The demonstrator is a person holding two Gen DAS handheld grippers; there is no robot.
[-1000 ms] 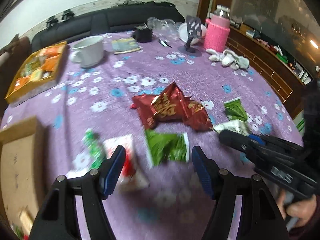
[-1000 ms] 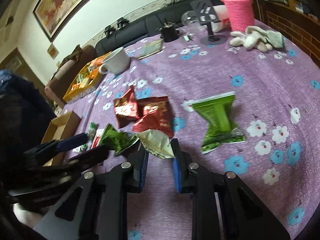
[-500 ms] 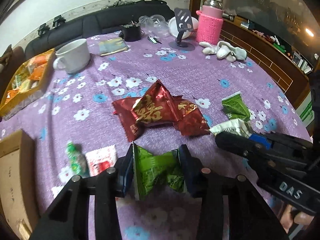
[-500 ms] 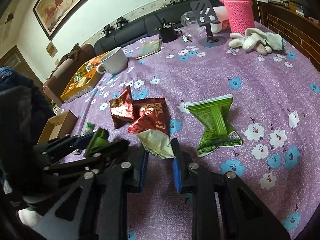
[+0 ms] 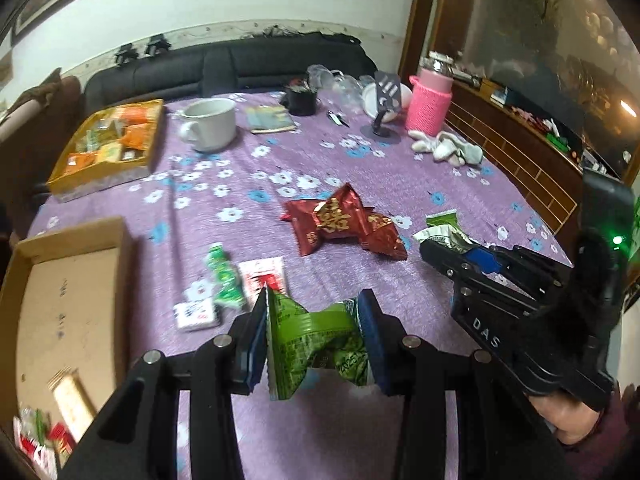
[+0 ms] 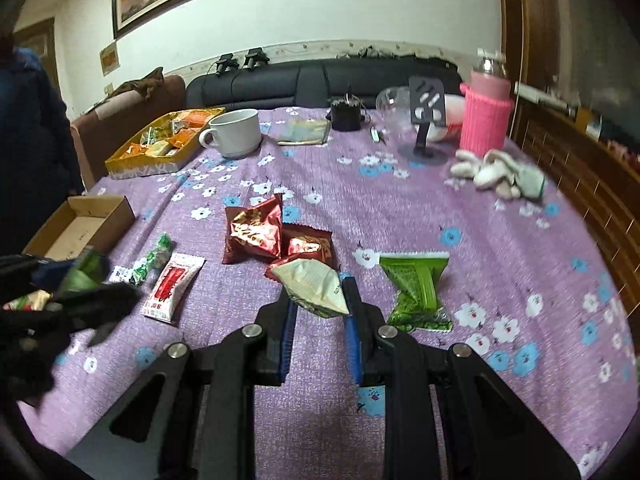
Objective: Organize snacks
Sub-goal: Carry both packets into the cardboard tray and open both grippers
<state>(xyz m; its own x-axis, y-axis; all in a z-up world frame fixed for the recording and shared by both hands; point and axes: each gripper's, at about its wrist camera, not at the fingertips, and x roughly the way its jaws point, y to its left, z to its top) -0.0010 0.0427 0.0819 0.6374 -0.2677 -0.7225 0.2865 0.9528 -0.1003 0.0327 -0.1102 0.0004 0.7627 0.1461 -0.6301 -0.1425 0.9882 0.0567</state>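
Left wrist view: the left claw pinches a green packet across its crumpled waist, lifted clear of the purple worktop. Its jaws have just been closing, with the packet between them, and the pads now press its sides. To the left stands an open cardboard box, probably where it goes. Red packets lie mid-worktop; a small green sweet and a red-and-white sachet lie nearer the box. The right claw enters from the right, gripping a pale packet.

Right wrist view: the right claw is pressed onto the pale packet, its near end between the pads. Another green packet lies flat just beside it on the right, and the red packets lie just beyond. The left claw shows blurred at the left, green foil in it, near the box.

These wrappers look light, soft and slick (air-puffed foil crumples rather than resists), so I judge a squeeze across the middle or on a sealed end safest; too hard could crush what is inside
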